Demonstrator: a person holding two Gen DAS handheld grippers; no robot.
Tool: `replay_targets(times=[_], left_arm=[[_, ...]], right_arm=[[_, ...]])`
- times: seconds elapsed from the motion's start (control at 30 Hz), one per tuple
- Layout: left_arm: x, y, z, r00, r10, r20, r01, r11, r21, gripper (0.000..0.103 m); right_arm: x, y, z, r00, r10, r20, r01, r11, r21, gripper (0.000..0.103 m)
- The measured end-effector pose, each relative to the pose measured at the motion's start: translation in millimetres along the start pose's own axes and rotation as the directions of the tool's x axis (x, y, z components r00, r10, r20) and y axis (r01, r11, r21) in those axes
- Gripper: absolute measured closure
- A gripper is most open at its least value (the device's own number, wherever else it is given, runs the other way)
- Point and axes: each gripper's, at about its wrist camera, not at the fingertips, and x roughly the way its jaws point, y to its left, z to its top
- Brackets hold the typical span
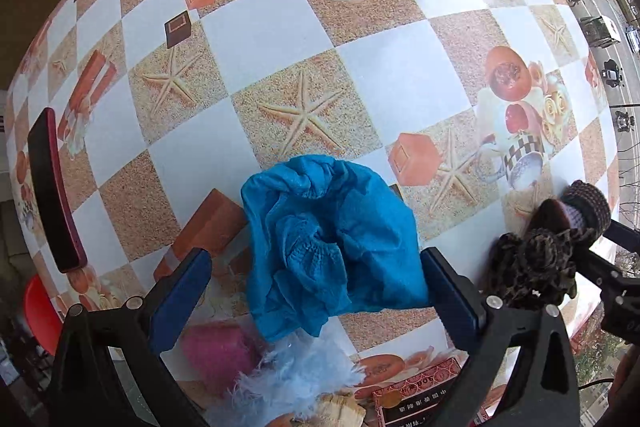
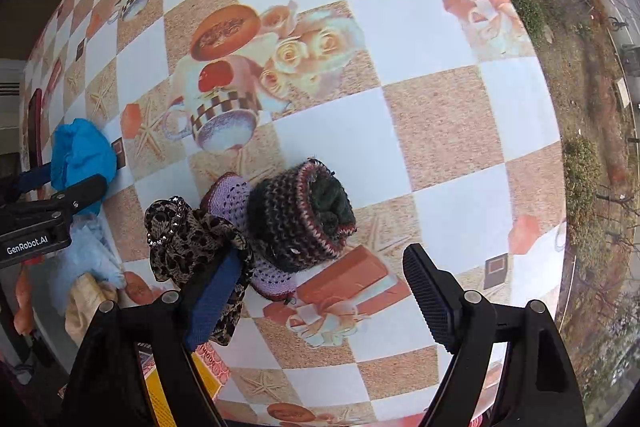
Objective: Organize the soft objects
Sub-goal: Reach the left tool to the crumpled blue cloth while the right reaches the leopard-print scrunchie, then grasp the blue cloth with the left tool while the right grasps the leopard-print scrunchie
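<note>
1. Cloth in bright blue, crumpled into a bundle, sits at lower centre of the left wrist view, between the blue pads of the left tool; the right pad touches it, the left pad stands apart, so the jaws are spread.
2. Below it, at the bottom edge, lie a pink soft item and a pale blue fluffy piece.
3. In the right wrist view the right tool is wide apart, gripping nothing.
4. A dark knitted roll lies at centre on a lilac knitted piece; a leopard-print fabric item drapes over the left finger.
5. All rest on the chequered starfish-print surface.
6. A dark phone-like slab lies at the left edge.
</note>
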Motion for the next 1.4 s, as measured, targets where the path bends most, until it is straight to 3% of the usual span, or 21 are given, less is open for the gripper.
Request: replay_targets(times=[0.13, 0.23, 0.37, 0.43, 0.53, 0.63, 0.77, 0.93, 1.0, 1.1, 1.17, 1.23, 1.33, 1.4], left_arm=[[8, 7, 4, 1.000, 0.016, -0.014, -0.016, 1.000, -0.016, 0.000], [16, 12, 7, 0.999, 0.021, -0.031, -0.022, 0.999, -0.037, 0.000], [29, 12, 8, 0.998, 0.033, -0.048, -0.035, 0.999, -0.041, 0.000], [33, 14, 9, 0.998, 0.028, -0.051, -0.030, 0.998, -0.047, 0.000], [36, 18, 11, 0.998, 0.012, -0.057, -0.015, 0.999, -0.051, 0.000], [43, 29, 12, 0.998, -0.017, -0.062, 0.013, 0.998, -0.069, 0.000], [48, 39, 12, 0.998, -0.031, -0.062, 0.027, 0.997, -0.071, 0.000], [49, 40, 19, 0.997, -0.033, -0.065, 0.028, 0.997, -0.069, 0.000], [47, 43, 17, 0.998, -0.030, -0.056, 0.026, 0.998, -0.063, 0.000], [42, 32, 10, 0.998, -0.026, -0.049, 0.023, 0.998, -0.059, 0.000], [41, 28, 6, 0.999, -0.021, -0.040, 0.019, 0.998, -0.055, 0.000], [39, 25, 4, 0.999, -0.017, -0.040, 0.015, 0.999, -0.052, 0.000], [37, 21, 2, 0.999, -0.016, -0.036, 0.014, 0.999, -0.043, 0.001], [34, 16, 2, 0.999, -0.019, -0.026, 0.018, 0.999, -0.030, 0.006]], right_arm=[[-14, -43, -3, 0.993, 0.107, 0.048, -0.114, 0.980, 0.165, 0.020], [-20, -59, -9, 0.994, 0.091, 0.064, -0.103, 0.969, 0.224, 0.020], [-26, -36, -20, 0.958, 0.285, 0.043, -0.288, 0.935, 0.206, 0.020], [-22, -11, -24, 0.945, 0.328, 0.021, -0.327, 0.932, 0.155, 0.020], [-29, 28, -21, 0.980, 0.177, 0.090, -0.176, 0.984, -0.017, 0.020], [-31, 61, -14, 0.985, 0.065, 0.162, -0.021, 0.965, -0.261, 0.020], [-5, 93, -14, 0.979, -0.041, 0.201, 0.139, 0.855, -0.499, 0.020], [21, 119, -29, 0.957, -0.131, 0.260, 0.276, 0.696, -0.663, 0.020], [23, 127, -39, 0.932, -0.165, 0.321, 0.352, 0.619, -0.702, 0.023], [18, 134, -56, 0.875, -0.207, 0.438, 0.478, 0.516, -0.711, 0.023], [17, 138, -63, 0.861, -0.197, 0.469, 0.502, 0.478, -0.721, 0.023], [26, 141, -64, 0.880, -0.197, 0.432, 0.472, 0.463, -0.750, 0.023], [41, 136, -55, 0.921, -0.199, 0.334, 0.389, 0.515, -0.764, 0.023], [45, 135, -53, 0.931, -0.199, 0.307, 0.366, 0.524, -0.769, 0.030]])
